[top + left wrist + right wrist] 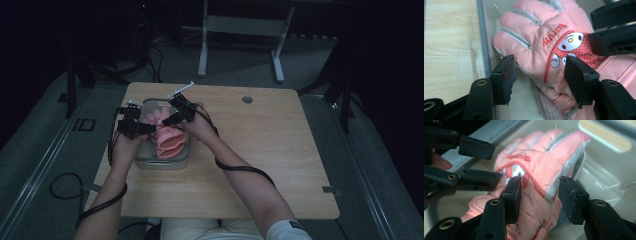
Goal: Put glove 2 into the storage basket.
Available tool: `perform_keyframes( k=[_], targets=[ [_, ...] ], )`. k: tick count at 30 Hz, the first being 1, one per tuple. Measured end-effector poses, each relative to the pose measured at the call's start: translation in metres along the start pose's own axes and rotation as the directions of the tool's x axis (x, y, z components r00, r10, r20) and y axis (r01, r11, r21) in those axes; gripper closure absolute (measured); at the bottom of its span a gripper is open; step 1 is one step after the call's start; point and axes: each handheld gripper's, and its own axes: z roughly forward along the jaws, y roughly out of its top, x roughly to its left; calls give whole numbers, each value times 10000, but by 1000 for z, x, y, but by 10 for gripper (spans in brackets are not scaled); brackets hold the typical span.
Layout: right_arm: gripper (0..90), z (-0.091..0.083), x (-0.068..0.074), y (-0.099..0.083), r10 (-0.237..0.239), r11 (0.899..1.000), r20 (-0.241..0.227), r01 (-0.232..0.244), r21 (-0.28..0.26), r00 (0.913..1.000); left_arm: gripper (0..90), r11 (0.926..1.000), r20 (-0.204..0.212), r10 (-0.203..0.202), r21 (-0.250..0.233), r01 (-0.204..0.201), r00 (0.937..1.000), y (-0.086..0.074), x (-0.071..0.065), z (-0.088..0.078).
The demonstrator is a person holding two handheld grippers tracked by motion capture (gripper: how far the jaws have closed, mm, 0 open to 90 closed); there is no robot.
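In the clear plastic tub (150, 161) at the table's (280, 165) left: padded pink glove (541, 42) with cartoon patch. Left gripper (539, 72) and right gripper (540, 192) both straddle it, jaws parted, nothing pinched. Risk: pads catch only slick outer fabric, glove slips free.

Beyond the gripper tips we see a white syringe-like stick (181, 90) lying on the wooden table (260, 150) near its far edge, and a small round grey grommet (247, 99) off to their right. Farther away, past the table's far edge, white frame legs (240, 45) stand on the grey floor (50, 150).
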Motion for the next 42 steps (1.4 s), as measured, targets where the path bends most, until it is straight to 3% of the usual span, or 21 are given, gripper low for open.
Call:
perform_keyframes(
  k=[8, 10, 12, 15, 21, 23, 28, 31, 42],
  targets=[
    [414, -36, 5, 5, -401, 9951, -454, 358, -921, 9982, 414, 9956, 135, 335, -881, -321, 9993, -2, -14, -26],
    [379, -43, 3, 3, -534, 9929, -483, 479, -1087, 9974, 410, 9929, 340, 449, -1121, -408, 9984, -4, -18, -30],
    [312, -50, 1, 0, -621, 9904, -485, 555, -1269, 9969, 333, 9903, 318, 502, -1313, -457, 9982, -6, -22, -31],
    [231, -57, -3, -5, -782, 9885, -602, 696, -1342, 9951, 199, 9862, 669, 701, -1548, -590, 9953, -7, -26, -32],
    [188, -69, -10, -14, -954, 9831, -396, 879, -1605, 9946, 0, 9775, 1332, 1153, -1914, -886, 9844, -7, -38, -34],
    [186, -72, -12, -17, -1038, 9830, -337, 973, -1557, 9940, 0, 9717, 1250, 1360, -2101, -1077, 9828, -7, -44, -34],
    [181, -79, -16, -28, -1234, 9814, -93, 1206, -1492, 9923, 0, 9661, 1480, 1701, -2199, -1352, 9743, -8, -59, -35],
    [181, -82, -20, -33, -1246, 9813, 5, 1233, -1480, 9922, 0, 9575, 1393, 2125, -2270, -1777, 9672, -9, -70, -36],
    [183, -93, -38, -54, -1064, 9829, 271, 1093, -1479, 9940, 0, 9312, 1750, 2938, -2744, -2401, 9397, -18, -104, -37]
  ],
)
